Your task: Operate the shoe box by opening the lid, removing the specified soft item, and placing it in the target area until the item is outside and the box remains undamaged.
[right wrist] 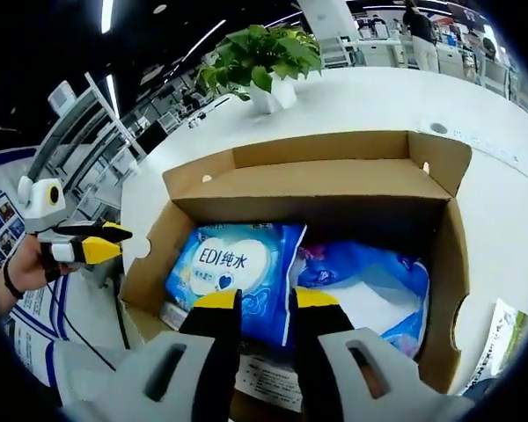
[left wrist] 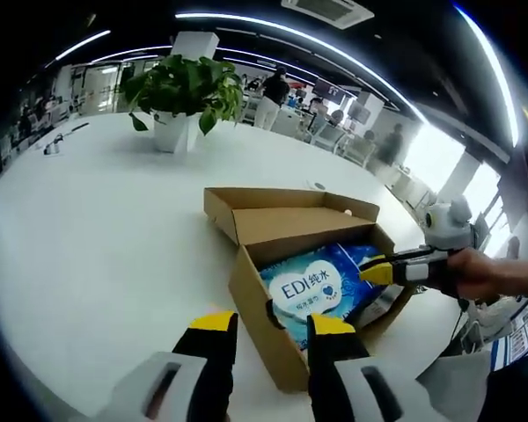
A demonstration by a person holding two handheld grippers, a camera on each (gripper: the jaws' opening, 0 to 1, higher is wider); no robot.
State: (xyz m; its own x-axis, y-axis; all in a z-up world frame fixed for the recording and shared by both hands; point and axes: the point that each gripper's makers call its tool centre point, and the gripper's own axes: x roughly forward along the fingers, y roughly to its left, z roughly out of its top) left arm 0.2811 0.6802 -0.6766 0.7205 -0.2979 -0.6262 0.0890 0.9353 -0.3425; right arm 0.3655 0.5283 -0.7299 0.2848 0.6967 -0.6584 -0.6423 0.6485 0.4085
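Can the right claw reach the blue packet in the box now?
Probably yes. The box is open, and the right claw hangs just above the blue packet with nothing between them.

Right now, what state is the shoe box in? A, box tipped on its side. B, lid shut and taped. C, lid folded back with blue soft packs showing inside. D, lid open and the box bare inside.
C: the shoe box stands upright on the white table with its lid folded back, and the blue EDI pack lies inside beside another blue pack.
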